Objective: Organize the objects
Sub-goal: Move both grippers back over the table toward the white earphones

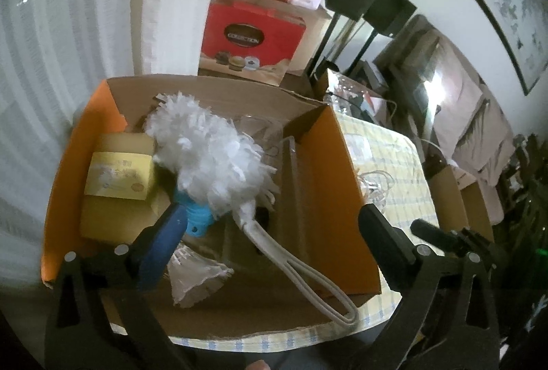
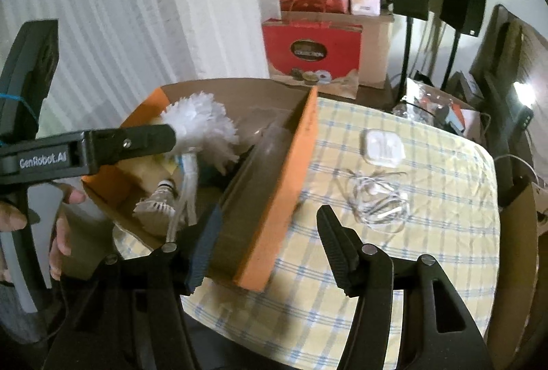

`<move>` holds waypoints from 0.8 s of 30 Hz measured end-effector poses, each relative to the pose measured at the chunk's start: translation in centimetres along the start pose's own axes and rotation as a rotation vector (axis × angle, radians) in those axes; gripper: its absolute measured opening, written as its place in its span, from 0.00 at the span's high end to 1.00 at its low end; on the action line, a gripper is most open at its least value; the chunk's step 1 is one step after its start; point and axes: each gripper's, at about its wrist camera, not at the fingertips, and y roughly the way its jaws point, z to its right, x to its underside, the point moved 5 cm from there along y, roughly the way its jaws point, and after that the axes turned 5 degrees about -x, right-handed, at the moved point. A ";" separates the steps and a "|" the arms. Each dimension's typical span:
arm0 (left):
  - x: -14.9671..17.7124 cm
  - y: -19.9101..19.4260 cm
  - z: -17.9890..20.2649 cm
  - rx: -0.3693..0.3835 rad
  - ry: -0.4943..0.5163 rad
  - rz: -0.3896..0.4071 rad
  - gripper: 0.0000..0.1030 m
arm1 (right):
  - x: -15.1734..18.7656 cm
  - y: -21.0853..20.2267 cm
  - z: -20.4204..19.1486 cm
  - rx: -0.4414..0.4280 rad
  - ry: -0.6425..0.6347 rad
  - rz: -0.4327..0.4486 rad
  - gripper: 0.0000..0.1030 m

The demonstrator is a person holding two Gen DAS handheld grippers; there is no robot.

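Left wrist view showed the duster (image 1: 209, 144) already in the box (image 1: 346, 199), both claws (image 1: 263, 246) (image 2: 270, 246) released, while the earphones (image 2: 380, 202) and case (image 2: 383, 147) waited on the worktop (image 2: 428, 233) at right.

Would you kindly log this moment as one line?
left gripper: open over cardboard box | right gripper: open | white duster: in box | earphones: on tablecloth

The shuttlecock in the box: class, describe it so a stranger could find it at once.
Start at the orange-sided cardboard box on the checked tablecloth. Inside, near its front edge, beside the white duster's looped handle, lies the shuttlecock. Unlike the fluffy duster and the yellow carton, it is a small white feathered cone.
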 end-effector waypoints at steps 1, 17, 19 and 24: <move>0.1 -0.1 0.2 0.000 0.005 0.000 0.03 | 0.1 -0.3 0.4 0.004 0.007 0.004 0.41; 1.3 0.9 7.6 0.050 0.138 -0.028 0.01 | 1.7 -3.2 8.5 0.116 0.133 0.028 0.29; 1.3 1.3 8.8 0.063 0.152 -0.032 0.01 | 2.0 -3.5 9.5 0.127 0.146 0.028 0.29; 1.0 2.3 11.8 0.082 0.220 -0.049 0.01 | 2.9 -4.0 11.6 0.155 0.164 0.025 0.29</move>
